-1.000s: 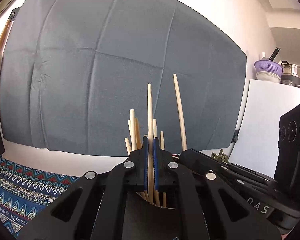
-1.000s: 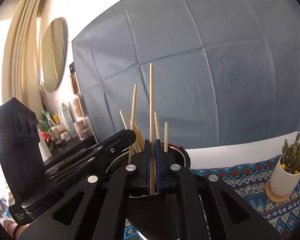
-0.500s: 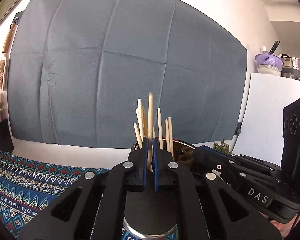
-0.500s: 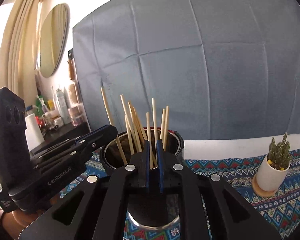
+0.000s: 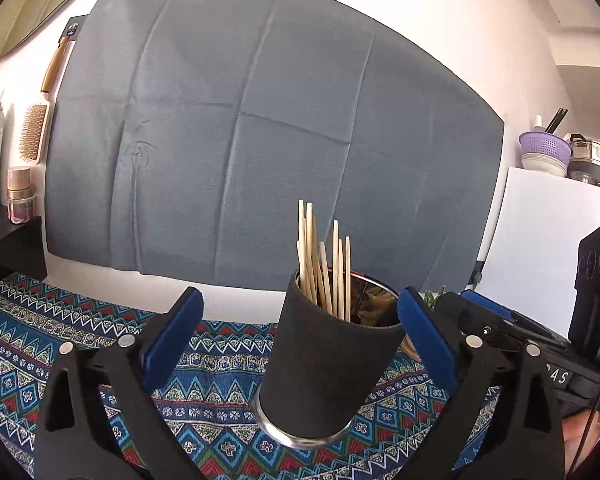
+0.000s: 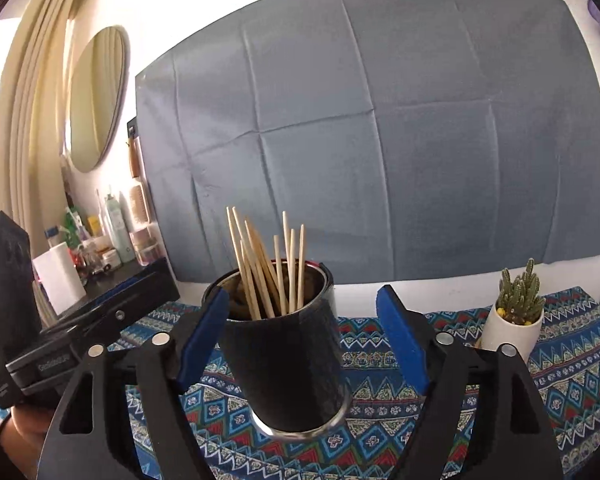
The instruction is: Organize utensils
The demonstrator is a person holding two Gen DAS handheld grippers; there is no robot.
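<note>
Chopsticks [image 5: 322, 264] stood bunched in a black cup [image 5: 324, 364] on the surface, which wore a blue patterned cloth [image 5: 80, 344]. The cup sat well in from the back edge. The left hand-held gripper [image 5: 298, 336] was opening, its blue pads wide apart on either side of the cup and not pressing it. The right hand-held gripper [image 6: 300, 332] was opening too, holding nothing, with the cup between its pads. A small cactus pot [image 6: 510, 328] stood near the back edge, off to the right
</note>
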